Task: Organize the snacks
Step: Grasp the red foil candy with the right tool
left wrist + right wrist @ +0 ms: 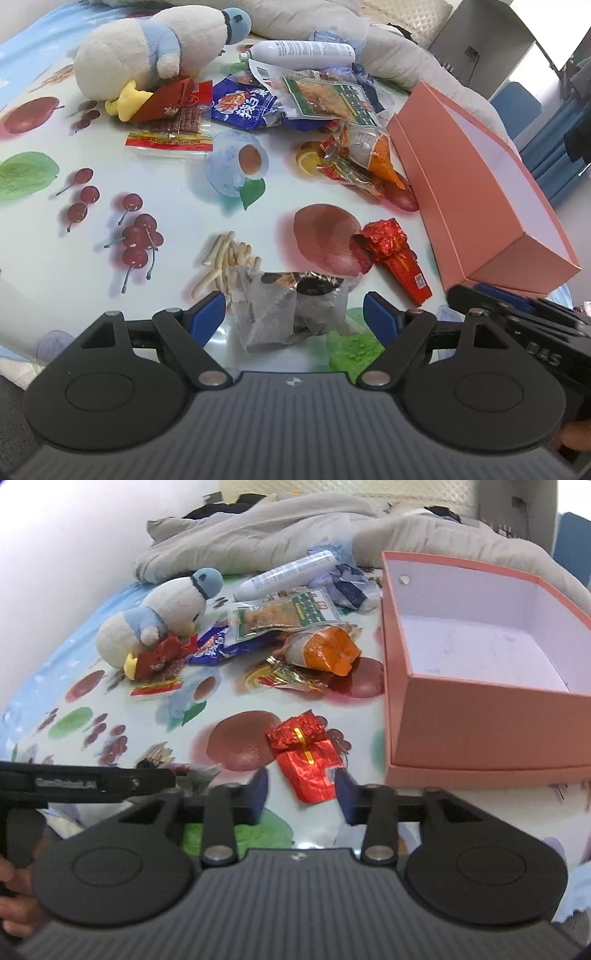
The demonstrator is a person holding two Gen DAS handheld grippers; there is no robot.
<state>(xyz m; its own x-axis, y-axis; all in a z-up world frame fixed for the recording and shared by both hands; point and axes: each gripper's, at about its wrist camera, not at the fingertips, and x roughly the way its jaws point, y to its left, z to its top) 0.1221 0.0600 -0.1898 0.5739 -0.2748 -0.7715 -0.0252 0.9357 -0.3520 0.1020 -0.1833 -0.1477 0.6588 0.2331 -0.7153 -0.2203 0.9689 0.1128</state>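
Barely begun, by the look of it: open pink cardboard box [480, 716] empty inside, nothing packed yet. Left of the box, just beside its near corner: red foil-wrapped snack packet [304, 755], bracketed by the right gripper [300, 788], jaws spread wide, holding nothing. Further left of the box: clear crinkly snack bag [291, 310] between the wide-open, empty left gripper [294, 314]. Heaped beyond, left of the box's far end: loose snack packets [280, 107], white-and-blue plush toy [155, 51]. Everything left to pack.

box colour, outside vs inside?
The box is salmon pink outside, white inside; clearest in the right wrist view.
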